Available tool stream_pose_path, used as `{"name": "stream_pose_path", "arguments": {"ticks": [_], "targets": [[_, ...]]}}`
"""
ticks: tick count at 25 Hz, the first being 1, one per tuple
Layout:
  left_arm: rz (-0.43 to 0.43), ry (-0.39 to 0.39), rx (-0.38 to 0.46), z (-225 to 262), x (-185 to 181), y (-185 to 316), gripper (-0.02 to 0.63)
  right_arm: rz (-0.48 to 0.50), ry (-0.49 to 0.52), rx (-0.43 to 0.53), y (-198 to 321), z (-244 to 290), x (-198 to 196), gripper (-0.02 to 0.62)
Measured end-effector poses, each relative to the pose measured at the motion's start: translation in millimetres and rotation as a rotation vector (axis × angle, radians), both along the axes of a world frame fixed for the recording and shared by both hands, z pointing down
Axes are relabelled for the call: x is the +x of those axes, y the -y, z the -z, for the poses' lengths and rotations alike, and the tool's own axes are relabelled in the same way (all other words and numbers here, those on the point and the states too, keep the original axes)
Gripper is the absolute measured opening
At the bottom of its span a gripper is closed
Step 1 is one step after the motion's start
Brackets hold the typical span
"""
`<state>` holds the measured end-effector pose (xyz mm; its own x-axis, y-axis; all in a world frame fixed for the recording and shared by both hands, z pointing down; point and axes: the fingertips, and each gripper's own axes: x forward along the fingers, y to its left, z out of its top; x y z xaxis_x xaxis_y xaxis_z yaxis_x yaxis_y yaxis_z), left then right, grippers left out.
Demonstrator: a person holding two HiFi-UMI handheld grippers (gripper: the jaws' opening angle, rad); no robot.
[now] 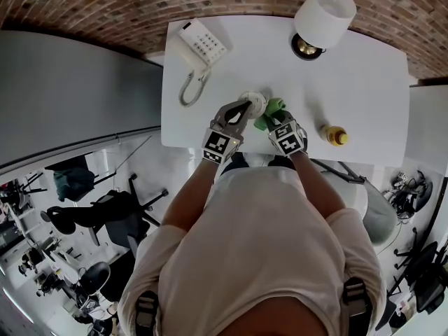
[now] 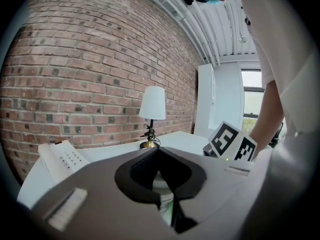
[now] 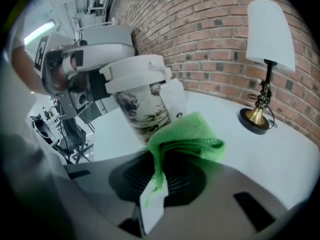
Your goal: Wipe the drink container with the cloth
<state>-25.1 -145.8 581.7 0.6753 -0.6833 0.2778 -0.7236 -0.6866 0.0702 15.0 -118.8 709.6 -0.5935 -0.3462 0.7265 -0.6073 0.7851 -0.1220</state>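
The drink container [image 3: 142, 101] is a clear cup with dark print and a white lid [image 1: 253, 103], leaning a little. My left gripper [image 1: 245, 108] is shut on it just under the lid, and the cup [image 2: 163, 190] shows between the jaws in the left gripper view. My right gripper [image 1: 274, 122] is shut on a folded green cloth [image 3: 189, 136] with a white tag. In the right gripper view the cloth lies against the cup's lower side; in the head view the cloth [image 1: 269, 113] sits just right of the cup. The cup's base is hidden.
On the white table [image 1: 371, 96] stand a white phone [image 1: 201, 42] at the back left, a lamp with a white shade [image 1: 323, 16] at the back right, and a small yellow bottle [image 1: 335, 136] near the front edge. A brick wall [image 2: 75, 74] runs behind.
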Motion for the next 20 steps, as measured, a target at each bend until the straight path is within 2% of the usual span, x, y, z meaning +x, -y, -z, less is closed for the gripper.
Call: {"name": "stream_pose_path", "arguments": {"ticks": [7, 13, 20], "targets": [[0.006, -0.004, 0.01, -1, 0, 0, 0.008, -0.003, -0.049, -0.036, 0, -25, -4, 0.043], [0.002, -0.005, 0.014, -1, 0, 0, 0.008, -0.02, -0.084, -0.03, 4, -46, -3, 0.043], [-0.001, -0.011, 0.014, -2, -2, -1, 0.008, -0.036, -0.105, -0.041, 5, -46, -2, 0.043]]}}
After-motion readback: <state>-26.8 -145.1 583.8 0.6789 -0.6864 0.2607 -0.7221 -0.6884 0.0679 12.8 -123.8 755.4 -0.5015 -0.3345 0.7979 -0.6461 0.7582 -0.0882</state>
